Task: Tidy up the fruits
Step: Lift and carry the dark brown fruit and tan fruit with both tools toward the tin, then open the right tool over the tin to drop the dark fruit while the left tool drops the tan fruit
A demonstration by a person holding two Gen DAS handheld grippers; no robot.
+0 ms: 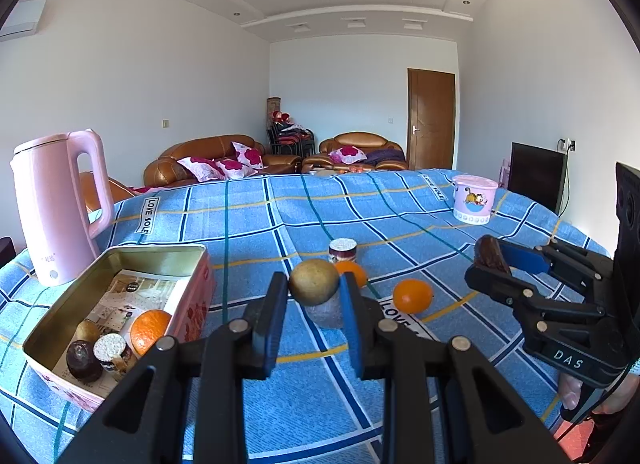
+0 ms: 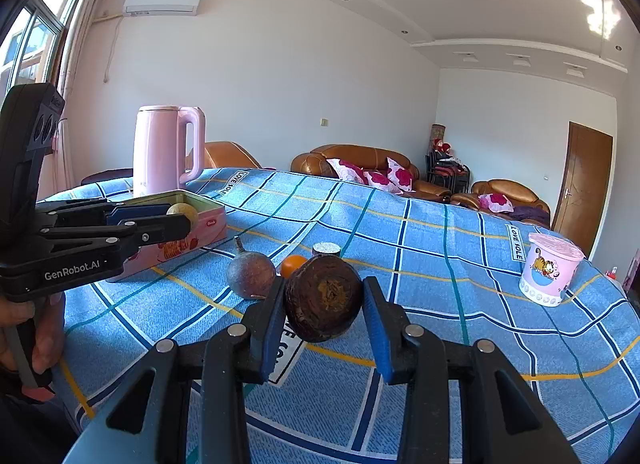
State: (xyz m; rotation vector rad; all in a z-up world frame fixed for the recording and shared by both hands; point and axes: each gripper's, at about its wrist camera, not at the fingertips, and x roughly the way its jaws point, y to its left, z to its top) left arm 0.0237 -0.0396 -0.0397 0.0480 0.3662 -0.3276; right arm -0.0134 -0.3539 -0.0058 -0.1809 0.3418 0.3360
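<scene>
My left gripper point(image 1: 314, 284) is shut on a yellow-green round fruit point(image 1: 314, 282), held above the blue checked cloth right of the pink tin box point(image 1: 120, 260). The tin holds an orange point(image 1: 149, 330), a dark fruit point(image 1: 83, 360), a small green-brown fruit point(image 1: 87, 331) and a small jar point(image 1: 114, 352). My right gripper point(image 2: 323, 298) is shut on a dark brown fruit point(image 2: 323, 298); it also shows in the left wrist view point(image 1: 490, 260). On the cloth lie two oranges point(image 1: 412, 296) point(image 1: 352, 271), a purple-brown fruit point(image 2: 251, 275) and a small jar point(image 1: 343, 250).
A pink kettle point(image 1: 60, 203) stands behind the tin at the far left. A pink cartoon cup point(image 1: 474, 199) stands at the far right of the table. Sofas and a door lie beyond the table's far edge.
</scene>
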